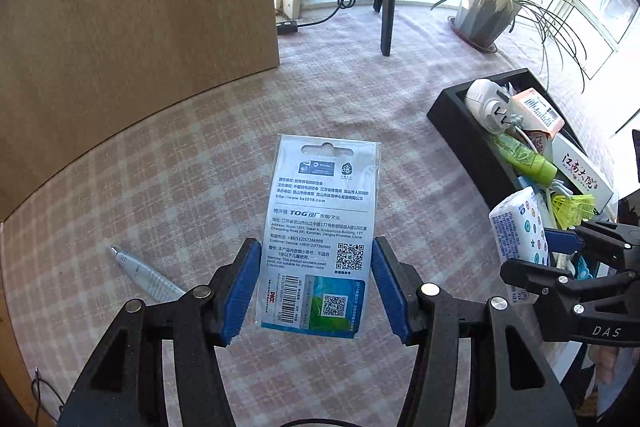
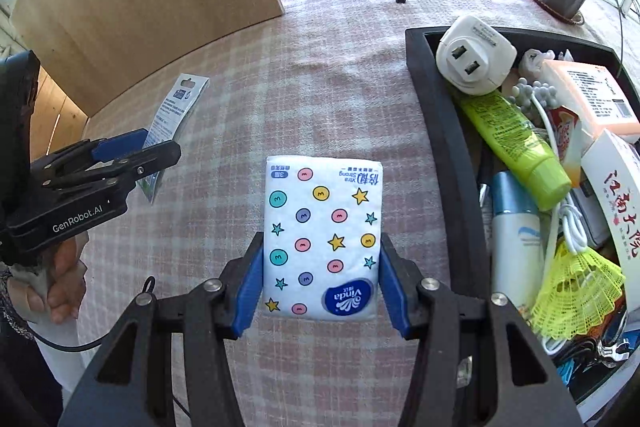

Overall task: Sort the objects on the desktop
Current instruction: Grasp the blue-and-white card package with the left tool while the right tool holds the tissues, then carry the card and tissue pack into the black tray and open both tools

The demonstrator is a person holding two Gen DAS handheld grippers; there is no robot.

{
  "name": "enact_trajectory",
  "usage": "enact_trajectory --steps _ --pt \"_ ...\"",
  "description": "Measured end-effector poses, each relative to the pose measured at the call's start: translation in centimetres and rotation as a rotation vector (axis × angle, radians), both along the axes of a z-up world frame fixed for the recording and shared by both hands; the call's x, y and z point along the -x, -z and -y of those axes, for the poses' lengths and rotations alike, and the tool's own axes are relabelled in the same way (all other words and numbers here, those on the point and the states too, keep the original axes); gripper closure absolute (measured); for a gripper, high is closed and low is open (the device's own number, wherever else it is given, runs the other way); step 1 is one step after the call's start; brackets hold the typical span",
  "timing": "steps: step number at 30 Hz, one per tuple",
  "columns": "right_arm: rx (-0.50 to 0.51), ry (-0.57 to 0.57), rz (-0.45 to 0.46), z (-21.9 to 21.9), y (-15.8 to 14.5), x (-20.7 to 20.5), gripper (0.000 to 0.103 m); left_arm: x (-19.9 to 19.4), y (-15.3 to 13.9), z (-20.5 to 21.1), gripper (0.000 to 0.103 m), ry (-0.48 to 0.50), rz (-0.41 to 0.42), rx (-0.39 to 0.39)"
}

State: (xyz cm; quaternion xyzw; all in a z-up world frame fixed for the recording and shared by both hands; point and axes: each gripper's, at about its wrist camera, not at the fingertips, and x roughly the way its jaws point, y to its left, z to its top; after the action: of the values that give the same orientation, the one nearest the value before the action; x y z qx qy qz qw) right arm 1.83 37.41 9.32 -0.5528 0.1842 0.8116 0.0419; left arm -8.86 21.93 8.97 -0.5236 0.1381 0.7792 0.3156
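My left gripper (image 1: 316,285) is shut on a flat blue-and-white blister pack (image 1: 320,227) and holds it above the checked tablecloth. The pack also shows in the right wrist view (image 2: 174,119), held by the left gripper (image 2: 136,151). My right gripper (image 2: 322,285) is shut on a white Vinda tissue pack (image 2: 322,239) with coloured dots and stars, held above the cloth just left of the black tray (image 2: 444,131). The tissue pack also shows in the left wrist view (image 1: 518,239), beside the tray (image 1: 464,131).
The tray holds a white plug adapter (image 2: 474,57), a green tube (image 2: 512,147), a yellow shuttlecock (image 2: 576,295), boxes and cables. A white pen (image 1: 148,275) lies on the cloth at left. A wooden board (image 1: 120,27), tripod leg (image 1: 387,3) and potted plant (image 1: 484,13) stand behind.
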Motion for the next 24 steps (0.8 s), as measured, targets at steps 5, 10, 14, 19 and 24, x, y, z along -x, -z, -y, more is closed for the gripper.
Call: enact_trajectory --steps 5,10,14,19,24 --pt "0.018 0.032 -0.050 -3.5 -2.6 -3.4 0.052 -3.7 -2.2 -3.6 0.049 0.040 -0.018 -0.014" --pt "0.006 0.050 -0.093 -8.4 -5.4 -5.7 0.052 -7.0 -4.0 -7.5 0.049 0.060 -0.008 -0.049" --pt "-0.014 0.074 -0.118 -13.0 -7.6 -7.1 0.052 -9.3 -4.8 -10.7 0.049 0.064 0.006 -0.070" --pt "-0.025 0.100 -0.114 -18.6 -8.1 -7.6 0.052 -12.4 -5.6 -14.7 0.049 0.090 0.024 -0.094" --pt "-0.026 0.121 -0.102 -23.3 -7.7 -8.1 0.052 -16.2 -5.9 -18.4 0.049 0.152 0.025 -0.092"
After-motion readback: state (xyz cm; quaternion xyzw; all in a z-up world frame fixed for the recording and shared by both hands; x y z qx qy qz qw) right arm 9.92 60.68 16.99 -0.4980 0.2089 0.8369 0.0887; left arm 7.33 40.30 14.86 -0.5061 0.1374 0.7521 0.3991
